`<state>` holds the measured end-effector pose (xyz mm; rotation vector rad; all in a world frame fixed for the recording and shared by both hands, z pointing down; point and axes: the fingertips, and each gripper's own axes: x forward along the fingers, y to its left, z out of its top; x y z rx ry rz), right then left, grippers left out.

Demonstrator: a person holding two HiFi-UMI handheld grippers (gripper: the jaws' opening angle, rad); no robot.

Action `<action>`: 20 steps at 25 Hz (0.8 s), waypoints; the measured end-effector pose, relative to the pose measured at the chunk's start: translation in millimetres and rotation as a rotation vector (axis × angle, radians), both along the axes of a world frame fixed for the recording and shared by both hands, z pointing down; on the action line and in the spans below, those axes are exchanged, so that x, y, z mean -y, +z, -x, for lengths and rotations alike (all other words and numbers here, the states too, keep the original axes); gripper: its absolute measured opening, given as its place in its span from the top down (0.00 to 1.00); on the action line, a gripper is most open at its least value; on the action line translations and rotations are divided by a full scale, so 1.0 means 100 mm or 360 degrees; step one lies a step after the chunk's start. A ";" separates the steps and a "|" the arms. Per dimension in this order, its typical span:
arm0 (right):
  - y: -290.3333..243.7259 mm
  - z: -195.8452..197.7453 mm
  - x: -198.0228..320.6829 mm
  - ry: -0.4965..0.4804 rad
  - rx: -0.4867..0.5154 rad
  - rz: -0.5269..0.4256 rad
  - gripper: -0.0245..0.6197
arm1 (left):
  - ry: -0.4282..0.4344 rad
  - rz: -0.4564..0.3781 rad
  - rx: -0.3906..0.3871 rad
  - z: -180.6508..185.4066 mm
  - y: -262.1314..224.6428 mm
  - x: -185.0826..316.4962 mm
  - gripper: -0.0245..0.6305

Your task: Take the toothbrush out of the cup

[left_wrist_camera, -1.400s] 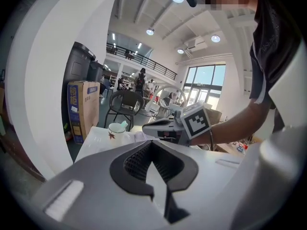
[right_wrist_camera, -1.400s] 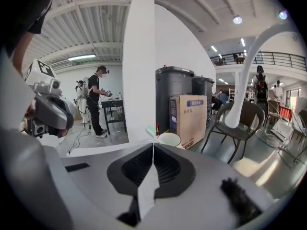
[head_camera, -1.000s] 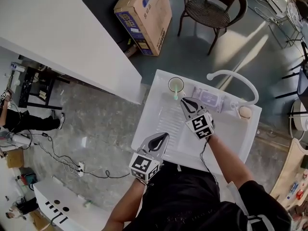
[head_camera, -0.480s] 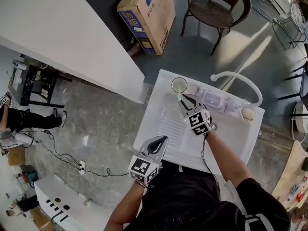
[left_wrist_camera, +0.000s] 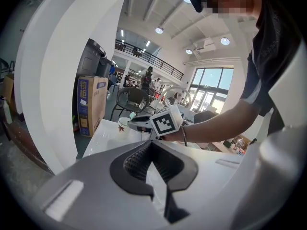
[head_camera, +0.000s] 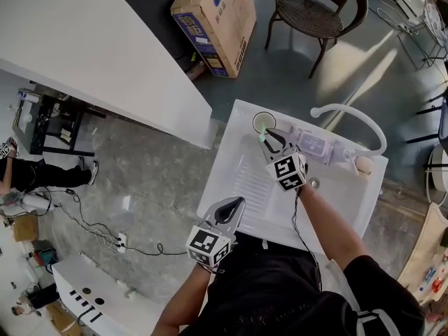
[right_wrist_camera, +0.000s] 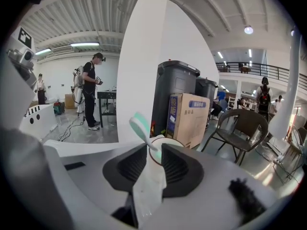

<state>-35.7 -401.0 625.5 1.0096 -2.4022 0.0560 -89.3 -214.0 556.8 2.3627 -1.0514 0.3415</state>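
A white cup (head_camera: 264, 122) stands at the far left corner of the white sink (head_camera: 225, 161). A pale green toothbrush (head_camera: 262, 136) leans out of it toward me. My right gripper (head_camera: 267, 137) is at the cup's near rim. In the right gripper view the brush head (right_wrist_camera: 141, 123) sticks up left. Its neck runs down between the two dark pads (right_wrist_camera: 178, 166), which close on it, with the cup rim (right_wrist_camera: 169, 141) just behind. My left gripper (head_camera: 238, 201) hangs shut and empty over the sink's front edge. It looks across at the cup (left_wrist_camera: 123, 127).
A curved white faucet (head_camera: 346, 112) arches over the sink's back right, with a soap bar (head_camera: 358, 164) and a flat pack (head_camera: 310, 144) on the back ledge. A drain (head_camera: 314, 183) lies in the basin. Behind the sink are a cardboard box (head_camera: 215, 21), a chair (head_camera: 315, 9) and a white counter (head_camera: 91, 54).
My right gripper has moved forward across the basin to the cup, and its jaws now sit around the toothbrush neck. The left gripper has stayed at the front edge.
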 end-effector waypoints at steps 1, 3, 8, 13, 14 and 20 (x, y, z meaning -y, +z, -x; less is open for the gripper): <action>0.00 0.00 0.02 0.0004 0.0005 0.0001 0.83 | 0.0001 0.0002 0.0000 0.01 0.01 0.00 0.95; -0.01 0.02 0.06 0.0008 0.0004 -0.0002 0.83 | 0.0003 0.0006 -0.0002 0.02 0.02 0.00 0.95; -0.01 0.11 0.14 0.0014 -0.0010 -0.0001 0.83 | 0.0000 0.0021 -0.0006 0.06 0.04 0.01 0.95; 0.04 0.25 0.16 0.0006 -0.0048 0.0005 0.82 | -0.0006 0.0040 -0.0008 0.10 0.07 0.00 0.95; 0.05 0.27 0.17 0.0005 -0.0057 0.0002 0.82 | -0.0008 0.0042 -0.0009 0.11 0.08 0.01 0.95; 0.08 0.29 0.24 0.0014 -0.0096 -0.0023 0.82 | -0.0024 0.0060 -0.0016 0.17 0.10 0.01 0.95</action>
